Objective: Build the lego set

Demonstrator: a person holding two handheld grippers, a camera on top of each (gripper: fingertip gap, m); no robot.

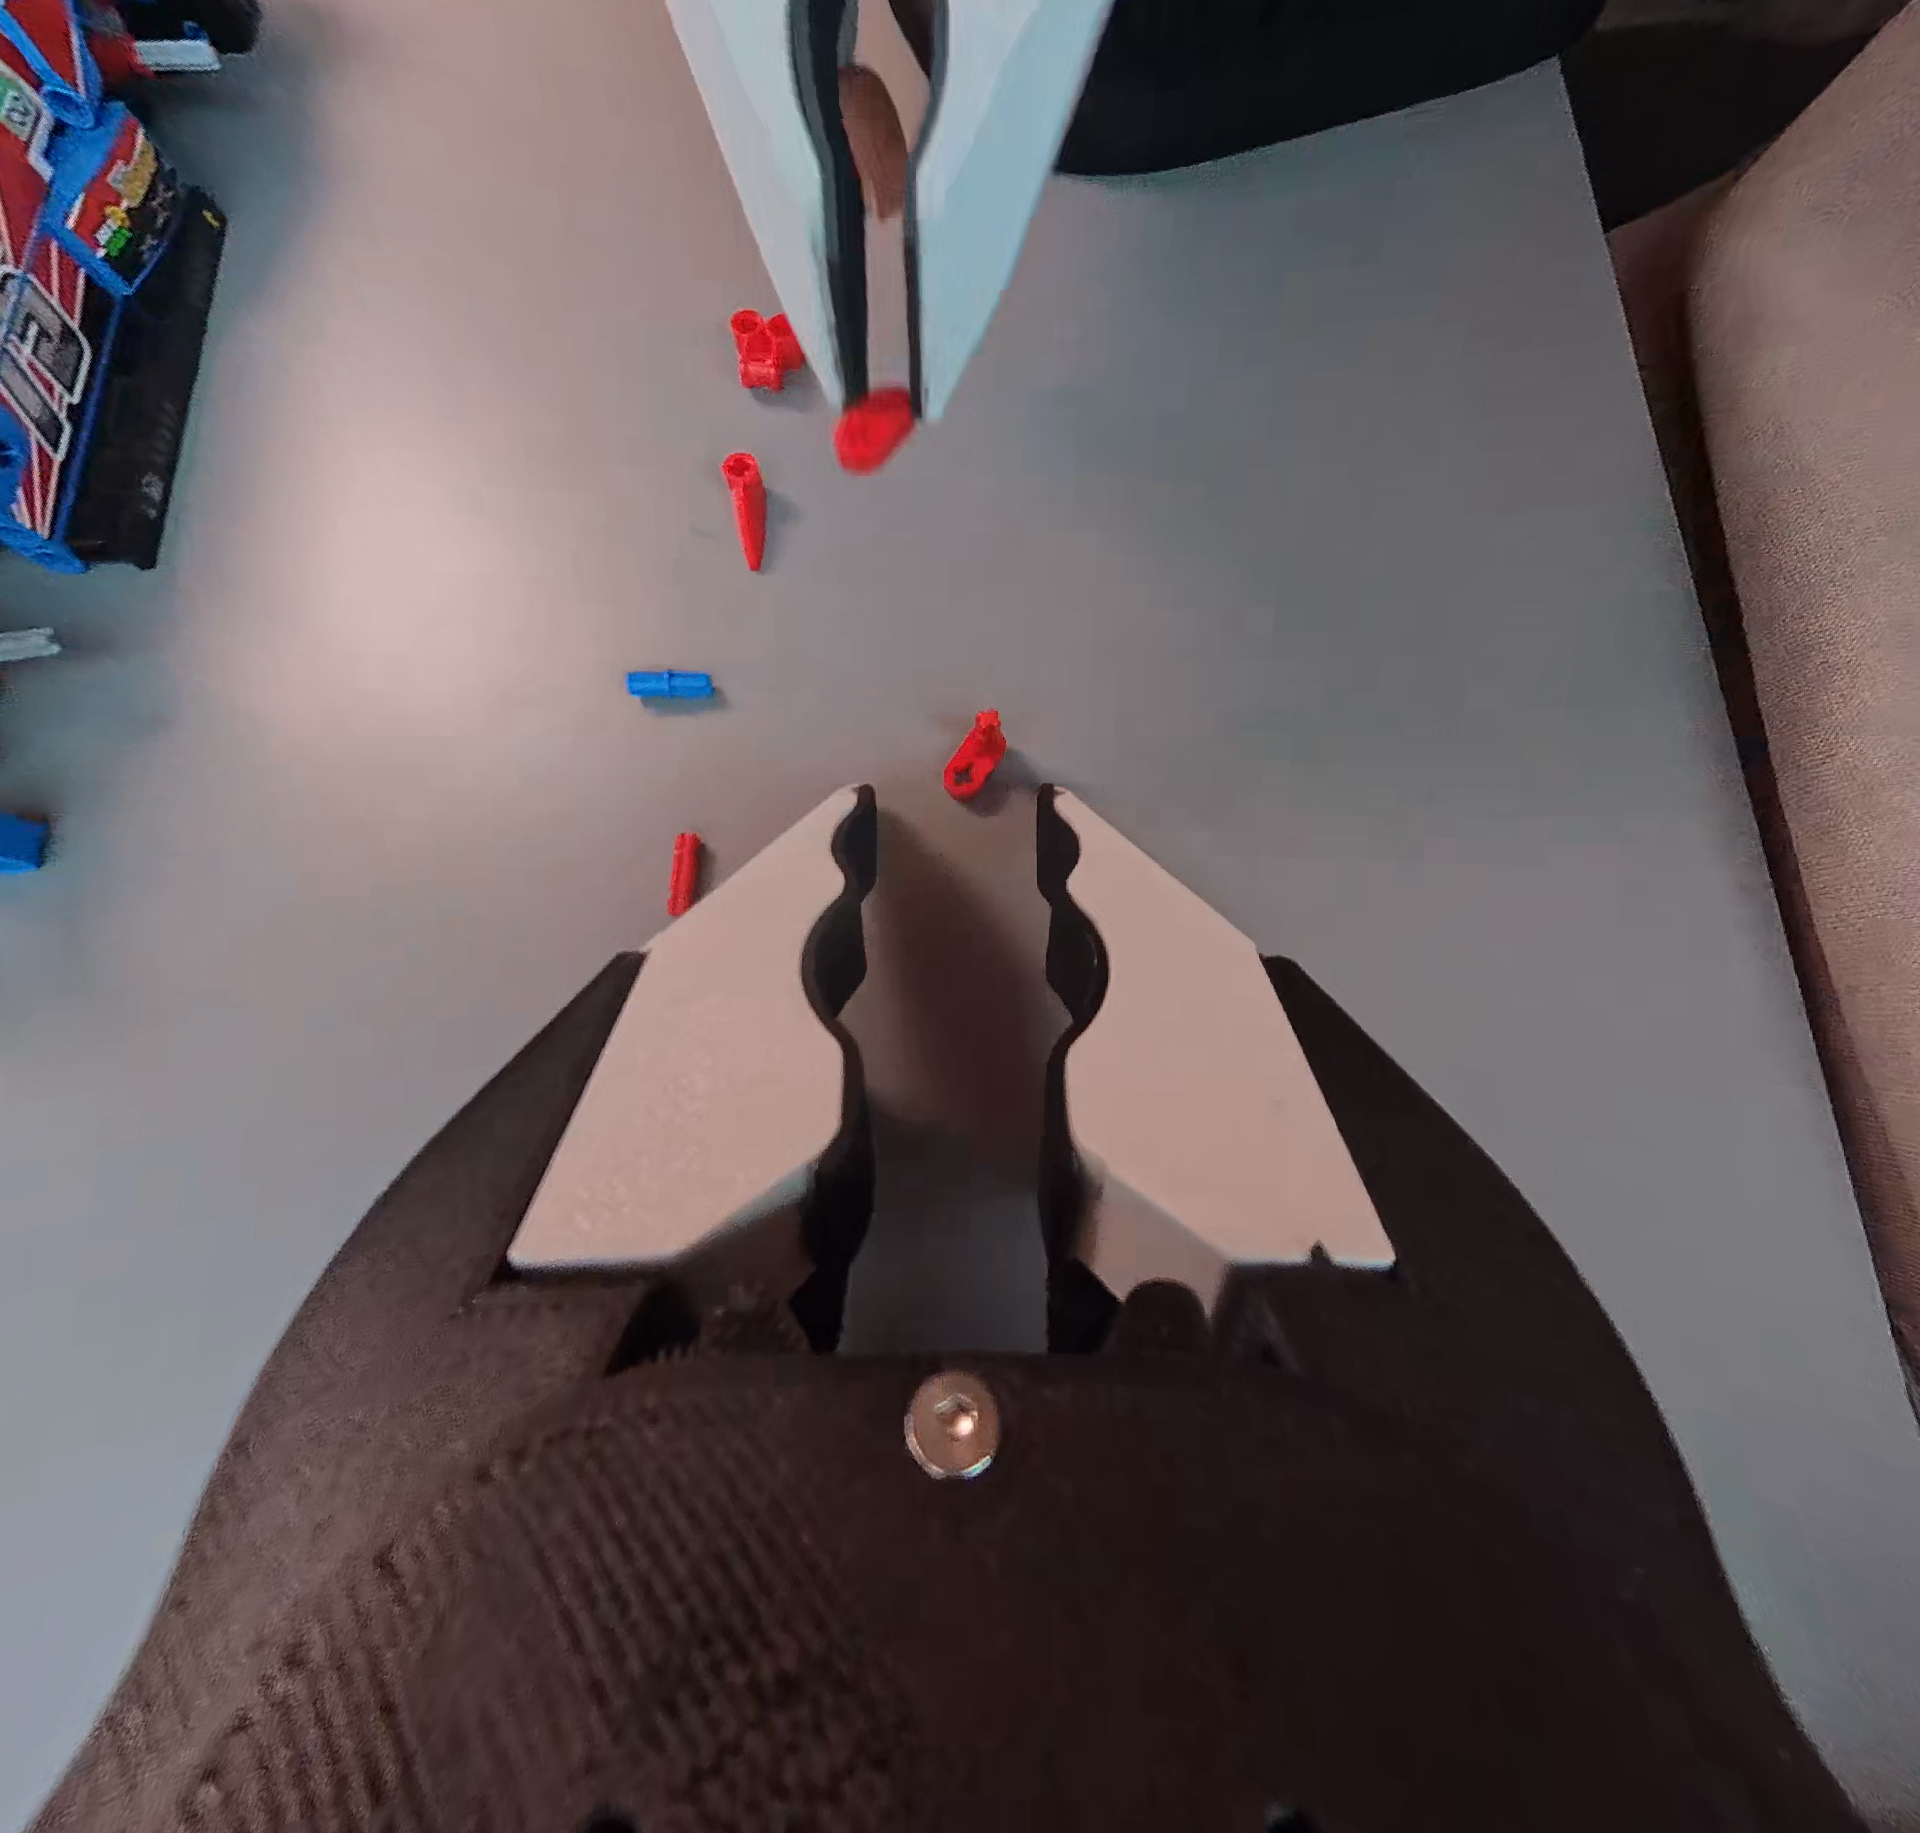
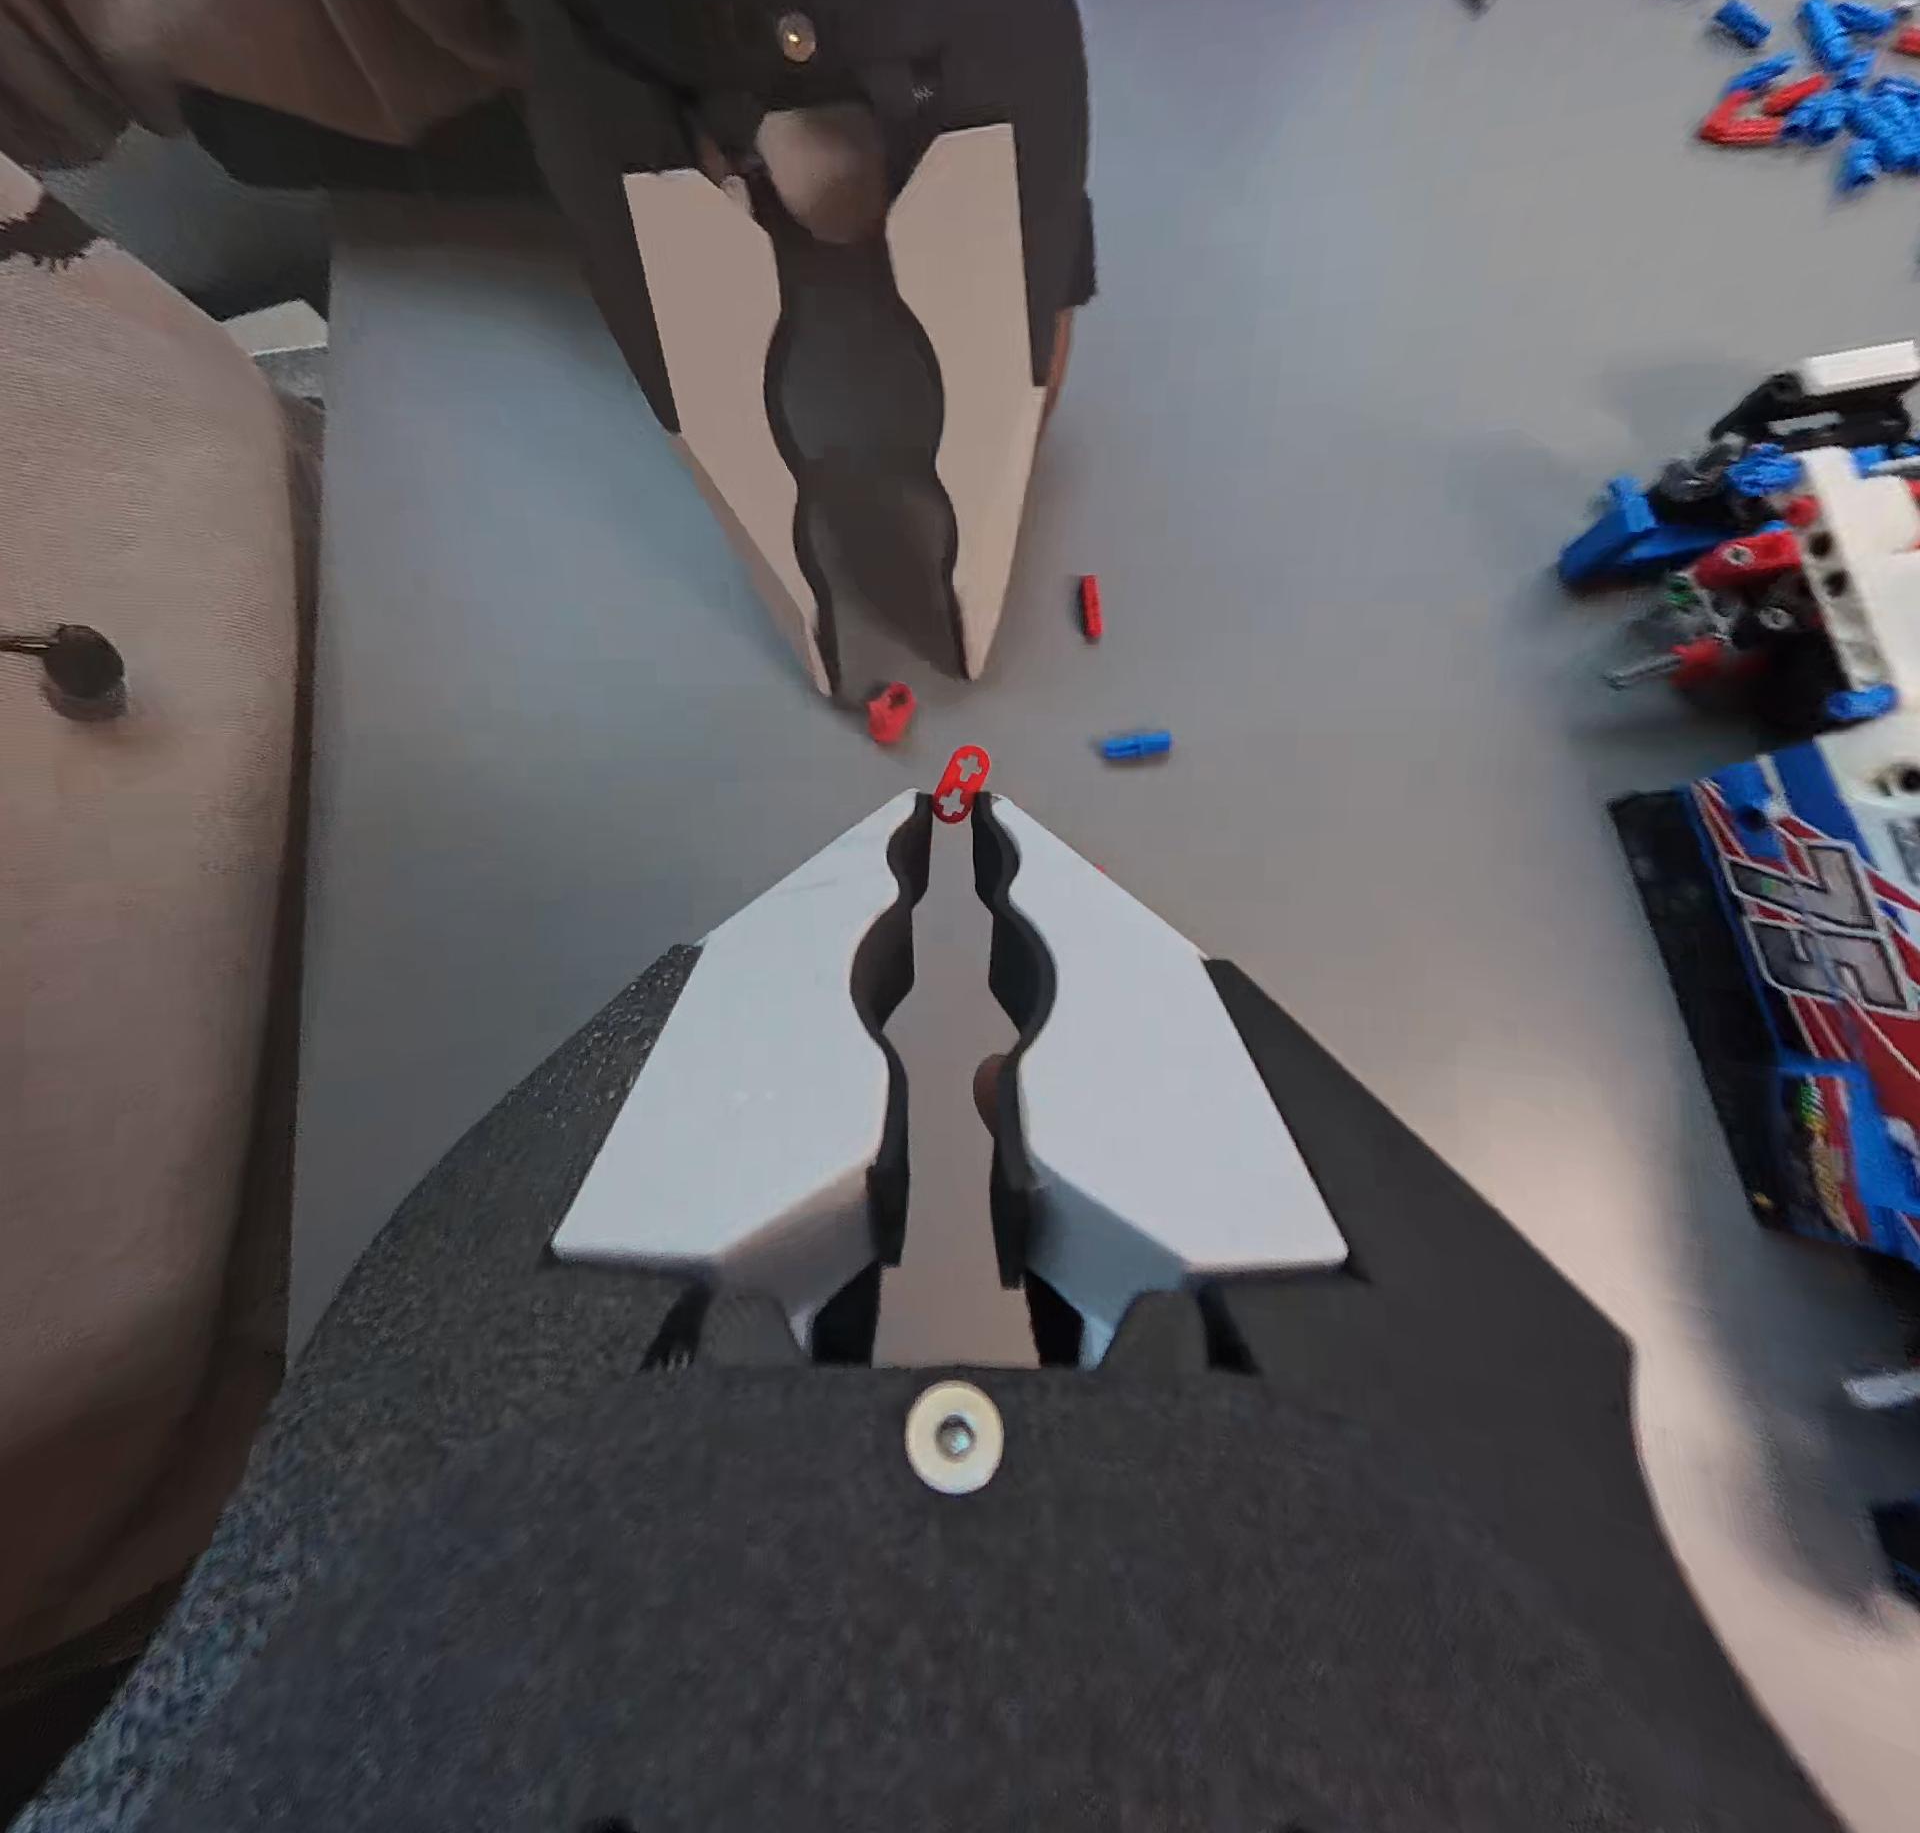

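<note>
Counter (image 1: 1299, 536) edge runs beside your spread left fingers (image 1: 956, 796); a red connector (image 1: 974, 755) lies at their tips. Your right fingers (image 2: 951, 801) pinch a red two-hole liftarm (image 2: 959, 784). Only the right view shows the loose-piece pile (image 2: 1829, 90).

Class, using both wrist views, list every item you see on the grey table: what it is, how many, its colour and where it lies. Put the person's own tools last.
Small flat red two-hole link: one, red, pinched at the right gripper's tips.
Short red connector with a cross hole: one, red, on the table just ahead of the left gripper's tips.
Blue pin: one, blue, between the two grippers.
Red axle pin: one, red, beside the left gripper.
Red tapered piece: one, red, mid-table.
Red multi-hole connector: one, red, beside the right gripper.
Part-built car model: one, blue, red, white.
Loose brick pile: many, mostly blue, far corner.
Grey table: one.
Left gripper: jaws open.
Right gripper: jaws shut on the link.
</note>
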